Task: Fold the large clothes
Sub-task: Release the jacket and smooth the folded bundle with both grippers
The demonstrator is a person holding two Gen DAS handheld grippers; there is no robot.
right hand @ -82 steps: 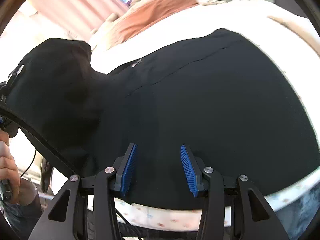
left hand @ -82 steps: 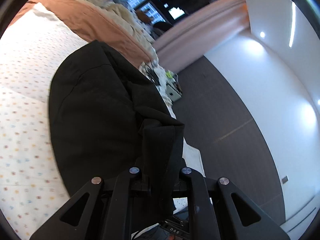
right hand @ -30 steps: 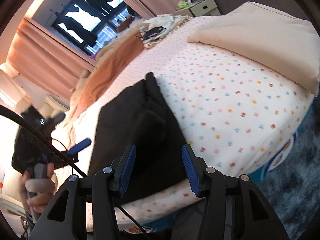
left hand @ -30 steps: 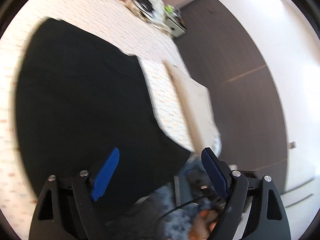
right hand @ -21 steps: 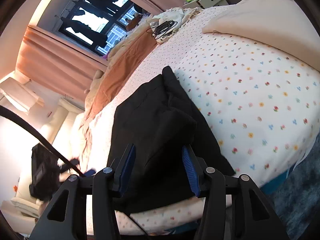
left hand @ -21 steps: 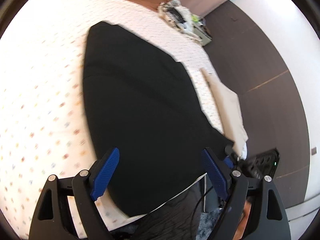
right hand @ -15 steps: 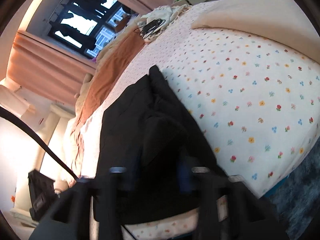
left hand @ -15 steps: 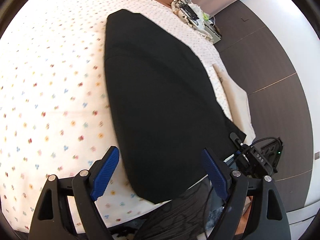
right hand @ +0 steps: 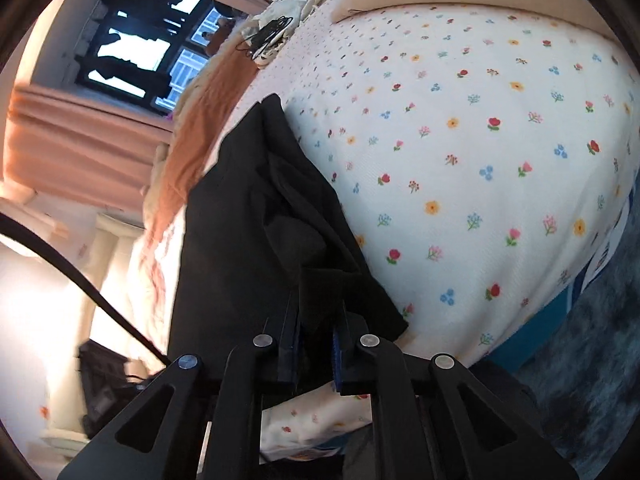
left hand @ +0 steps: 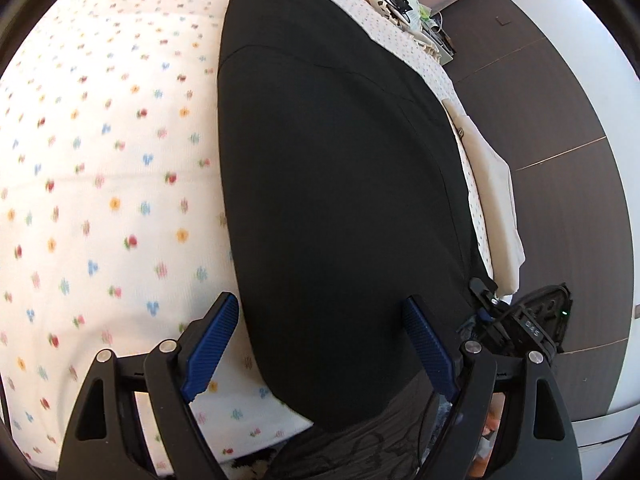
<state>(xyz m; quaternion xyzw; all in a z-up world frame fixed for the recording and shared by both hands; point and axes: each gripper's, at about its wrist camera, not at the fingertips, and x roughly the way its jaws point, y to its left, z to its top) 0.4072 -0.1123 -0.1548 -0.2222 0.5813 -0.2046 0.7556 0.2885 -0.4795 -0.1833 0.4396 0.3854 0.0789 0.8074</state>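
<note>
A large black garment lies folded lengthwise on the flowered bed sheet. My left gripper is wide open just above the garment's near end, its blue pads on either side of the cloth without touching it. In the right wrist view the same garment shows rumpled folds. My right gripper is shut on the garment's near corner at the bed's edge. The other gripper shows at the right of the left wrist view.
A cream pillow lies along the bed's right side. An orange-brown blanket and a pile with black cables lie at the far end. Pink curtains and a window are beyond. A dark rug covers the floor.
My left gripper let go of the garment, opened wide and came low over its near end. My right gripper moved to the garment's near corner and closed on it.
</note>
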